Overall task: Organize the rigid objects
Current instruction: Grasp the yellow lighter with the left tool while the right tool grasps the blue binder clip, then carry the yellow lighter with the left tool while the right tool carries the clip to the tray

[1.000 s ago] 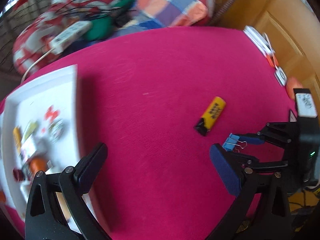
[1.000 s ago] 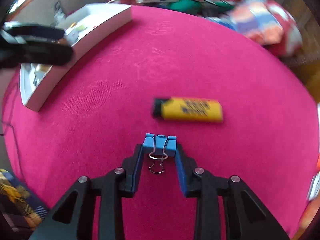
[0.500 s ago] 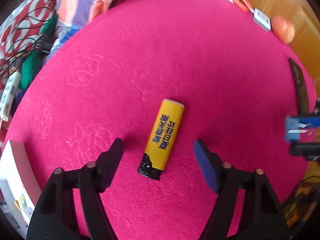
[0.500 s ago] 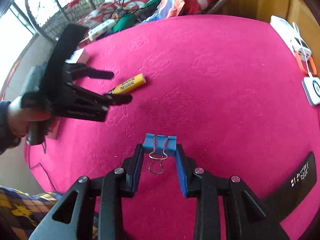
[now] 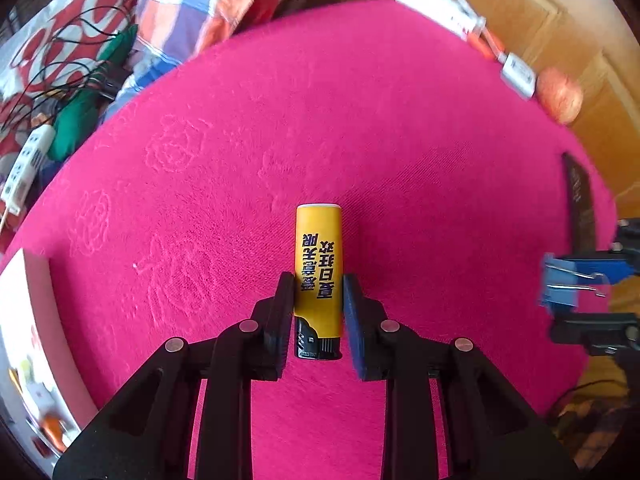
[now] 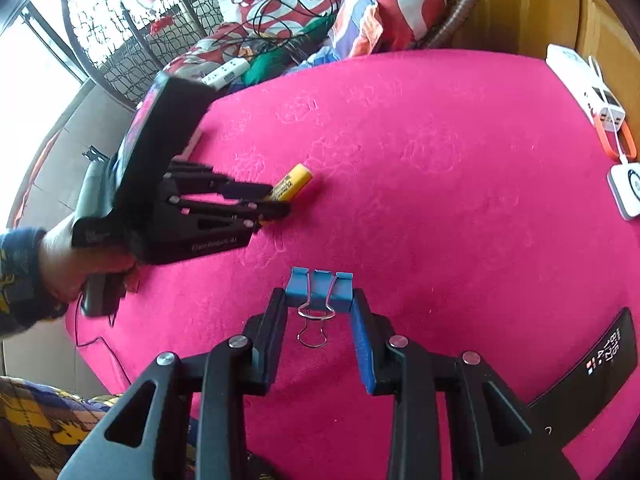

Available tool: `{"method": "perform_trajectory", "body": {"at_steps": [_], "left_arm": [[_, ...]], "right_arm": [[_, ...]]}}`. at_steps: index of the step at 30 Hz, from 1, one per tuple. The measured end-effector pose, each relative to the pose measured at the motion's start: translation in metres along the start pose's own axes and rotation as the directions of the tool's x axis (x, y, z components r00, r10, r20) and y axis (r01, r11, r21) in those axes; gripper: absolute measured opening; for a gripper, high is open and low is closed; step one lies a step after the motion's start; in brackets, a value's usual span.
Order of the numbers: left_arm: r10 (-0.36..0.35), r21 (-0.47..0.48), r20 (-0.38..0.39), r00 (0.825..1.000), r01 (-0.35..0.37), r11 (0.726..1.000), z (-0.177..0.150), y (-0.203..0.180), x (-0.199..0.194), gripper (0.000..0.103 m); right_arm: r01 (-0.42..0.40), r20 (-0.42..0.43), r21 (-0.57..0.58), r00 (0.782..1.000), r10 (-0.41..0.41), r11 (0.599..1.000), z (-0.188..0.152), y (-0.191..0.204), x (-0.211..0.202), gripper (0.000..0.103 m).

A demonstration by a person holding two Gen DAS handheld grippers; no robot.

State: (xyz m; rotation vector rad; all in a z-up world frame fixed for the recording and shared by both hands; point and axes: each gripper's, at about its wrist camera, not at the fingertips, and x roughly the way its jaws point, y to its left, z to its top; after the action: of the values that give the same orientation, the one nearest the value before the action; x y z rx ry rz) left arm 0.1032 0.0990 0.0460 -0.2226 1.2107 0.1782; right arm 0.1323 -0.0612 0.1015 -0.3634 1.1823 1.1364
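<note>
With the left gripper (image 5: pixel 318 300) closing its jaws on the yellow plastic lighter (image 5: pixel 319 276) lying mid-cloth on the pink embossed tablecloth (image 5: pixel 360 140), a square grip before lifting seems wise, while the right gripper (image 6: pixel 319 306) pinches a blue binder clip (image 6: pixel 319 290) well right of the lighter, nothing blocking.

Round counter (image 5: pixel 400 140) draped in bright pink cloth.
A yellow lighter (image 5: pixel 318 264) lies on it; white tray (image 5: pixel 16 320), apple (image 5: pixel 559 96) and chargers (image 6: pixel 584 92) sit at its edges.
</note>
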Motion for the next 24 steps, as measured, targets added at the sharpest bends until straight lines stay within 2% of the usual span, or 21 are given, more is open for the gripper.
{"method": "perform_trajectory", "body": {"at_steps": [5,9,12,15,20,24], "left_arm": [[-0.011,-0.082,0.130,0.991,0.022,0.996,0.001,0.001,-0.057,0.024],[0.015,-0.155,0.232,0.973,0.022,0.988,-0.009,0.011,-0.111,0.024],[0.047,-0.223,0.315,0.948,0.026,0.975,-0.022,0.024,-0.155,0.024],[0.118,-0.286,0.384,0.916,-0.003,0.958,-0.037,0.040,-0.197,0.024],[0.211,-0.384,0.416,0.885,-0.039,0.922,-0.064,0.066,-0.235,0.024],[0.256,-0.437,0.419,0.871,-0.054,0.898,-0.084,0.085,-0.253,0.024]], "right_arm": [[0.005,0.059,-0.024,0.998,-0.004,1.000,0.021,0.010,-0.013,0.031],[0.002,0.137,-0.080,0.991,0.009,0.997,0.047,0.032,-0.033,0.031],[0.020,0.217,-0.142,0.976,0.012,0.990,0.063,0.054,-0.054,0.031],[0.002,0.299,-0.180,0.953,0.052,0.984,0.077,0.075,-0.079,0.031],[-0.034,0.383,-0.228,0.916,0.122,0.973,0.092,0.109,-0.108,0.031],[-0.049,0.400,-0.267,0.903,0.157,0.963,0.101,0.135,-0.113,0.031]]}}
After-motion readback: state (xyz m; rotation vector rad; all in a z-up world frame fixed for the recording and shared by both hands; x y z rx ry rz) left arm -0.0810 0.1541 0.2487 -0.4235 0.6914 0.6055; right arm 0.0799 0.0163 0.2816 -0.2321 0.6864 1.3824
